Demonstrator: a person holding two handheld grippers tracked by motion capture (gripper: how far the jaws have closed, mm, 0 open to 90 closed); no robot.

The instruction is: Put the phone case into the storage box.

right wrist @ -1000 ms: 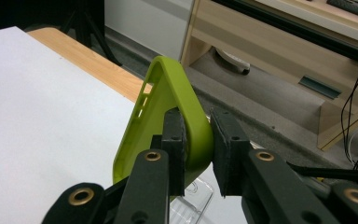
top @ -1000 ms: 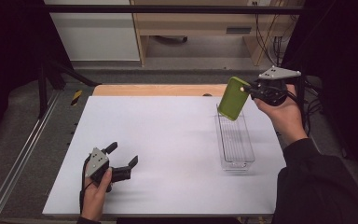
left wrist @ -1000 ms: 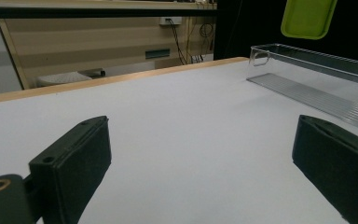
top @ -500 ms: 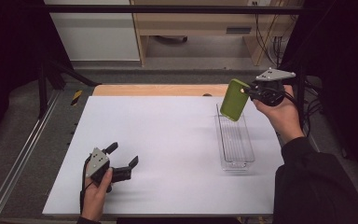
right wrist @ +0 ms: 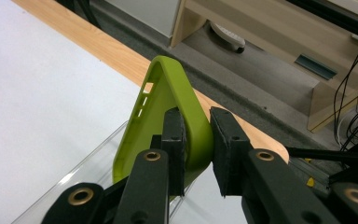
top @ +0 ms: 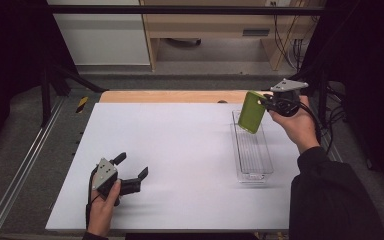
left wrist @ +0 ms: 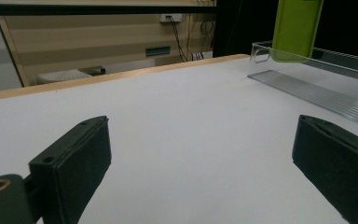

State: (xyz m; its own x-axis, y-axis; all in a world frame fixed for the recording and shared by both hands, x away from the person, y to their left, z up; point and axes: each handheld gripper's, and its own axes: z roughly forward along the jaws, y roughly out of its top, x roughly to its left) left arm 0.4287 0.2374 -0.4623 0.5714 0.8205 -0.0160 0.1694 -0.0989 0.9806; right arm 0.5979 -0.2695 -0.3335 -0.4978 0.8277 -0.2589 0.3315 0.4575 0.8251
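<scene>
While wooden shelving (top: 215, 30) stands behind, white table (top: 180, 150) bears clear tray (top: 252, 155).

Setting: lab recording bench, not a home or shop.

White tabletop (top: 180, 150) with a bare wooden strip (top: 170, 96) along its far edge, mounted inside a dark metal frame; a rail (top: 20, 175) runs along the left side and a black bar (top: 180, 9) crosses overhead at the far end. Dark curtains hang to the left and right. Beyond the table: grey floor, pale wooden furniture (top: 220, 30), and bundled cables (top: 292, 45) hanging at far right.
</scene>
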